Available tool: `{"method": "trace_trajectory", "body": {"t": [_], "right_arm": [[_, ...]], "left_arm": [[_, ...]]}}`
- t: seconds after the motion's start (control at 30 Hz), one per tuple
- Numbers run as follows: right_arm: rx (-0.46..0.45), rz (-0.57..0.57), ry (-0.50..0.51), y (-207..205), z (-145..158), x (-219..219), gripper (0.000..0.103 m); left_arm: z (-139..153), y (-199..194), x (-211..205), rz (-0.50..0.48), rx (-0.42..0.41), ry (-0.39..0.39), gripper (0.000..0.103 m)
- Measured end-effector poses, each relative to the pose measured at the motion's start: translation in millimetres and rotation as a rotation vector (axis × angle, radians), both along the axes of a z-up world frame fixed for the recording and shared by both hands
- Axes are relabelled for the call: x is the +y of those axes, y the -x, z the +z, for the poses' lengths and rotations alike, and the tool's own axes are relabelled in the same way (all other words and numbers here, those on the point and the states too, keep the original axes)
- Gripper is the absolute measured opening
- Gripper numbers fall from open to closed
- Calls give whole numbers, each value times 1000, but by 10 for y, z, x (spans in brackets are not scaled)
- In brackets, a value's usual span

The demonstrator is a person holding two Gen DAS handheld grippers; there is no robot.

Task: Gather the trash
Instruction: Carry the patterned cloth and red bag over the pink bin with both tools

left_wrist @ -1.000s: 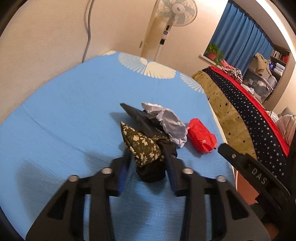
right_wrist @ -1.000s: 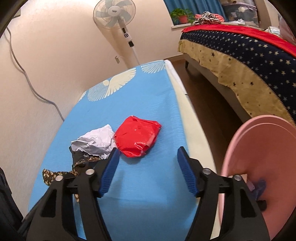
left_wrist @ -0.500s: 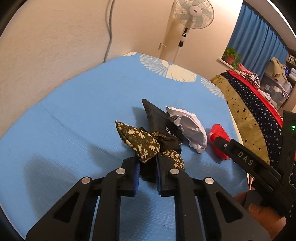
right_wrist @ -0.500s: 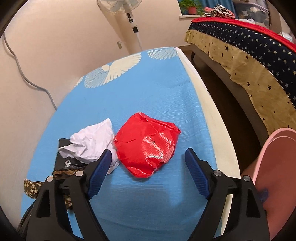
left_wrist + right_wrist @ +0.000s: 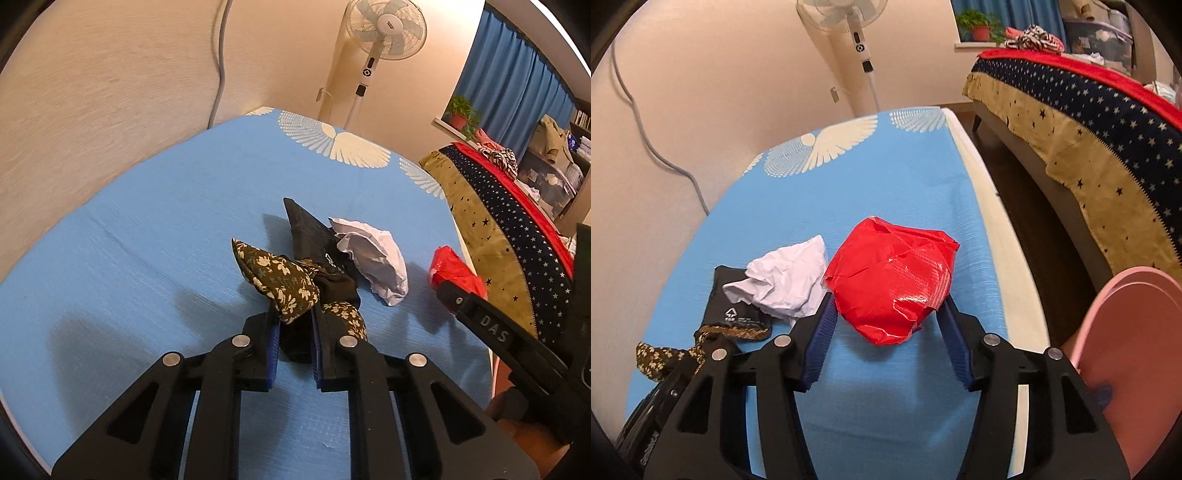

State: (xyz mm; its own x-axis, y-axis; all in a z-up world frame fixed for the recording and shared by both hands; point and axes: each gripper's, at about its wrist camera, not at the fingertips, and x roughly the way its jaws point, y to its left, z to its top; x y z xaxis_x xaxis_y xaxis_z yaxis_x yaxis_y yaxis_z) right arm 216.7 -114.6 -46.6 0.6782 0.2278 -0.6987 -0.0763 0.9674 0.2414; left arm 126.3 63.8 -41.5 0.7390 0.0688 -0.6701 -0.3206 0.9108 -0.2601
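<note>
On the blue mat [image 5: 147, 229] lies a small pile of trash. My left gripper [image 5: 294, 317] is shut on a dark floral cloth [image 5: 280, 280] at the pile's near end. Behind the cloth lie a black packet [image 5: 310, 232] and a crumpled white paper [image 5: 373, 258]. A crumpled red wrapper [image 5: 890, 280] lies to the right of the paper. My right gripper [image 5: 886, 310] is closing around the wrapper's near end, and its blue fingertips [image 5: 827, 314] touch the wrapper's sides. The white paper [image 5: 786, 280] and black packet [image 5: 735, 310] sit just left of that gripper.
A pink bin [image 5: 1126, 354] stands on the floor right of the mat's white edge [image 5: 1001, 236]. A bed with a star-patterned cover [image 5: 1089, 122] lies across the dark floor. A standing fan [image 5: 373, 55] and a wall cable [image 5: 219, 62] are behind the mat.
The left jaws closed onto the floral cloth and have held it since. The right gripper moved forward to the red wrapper, widened, then narrowed around it.
</note>
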Motion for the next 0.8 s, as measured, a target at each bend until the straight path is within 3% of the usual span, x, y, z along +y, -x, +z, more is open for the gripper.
{"method": "trace_trajectory", "body": {"t": [0.3,0.8], "right_arm": [[-35,-12,5,345,215,-130,55],[-132,-57,45,1015,685,-408,55]], "left_arm": [[80,160,-99,-30,-13,-29,14],[379,512,-285,-99,-105,-61,14]]}}
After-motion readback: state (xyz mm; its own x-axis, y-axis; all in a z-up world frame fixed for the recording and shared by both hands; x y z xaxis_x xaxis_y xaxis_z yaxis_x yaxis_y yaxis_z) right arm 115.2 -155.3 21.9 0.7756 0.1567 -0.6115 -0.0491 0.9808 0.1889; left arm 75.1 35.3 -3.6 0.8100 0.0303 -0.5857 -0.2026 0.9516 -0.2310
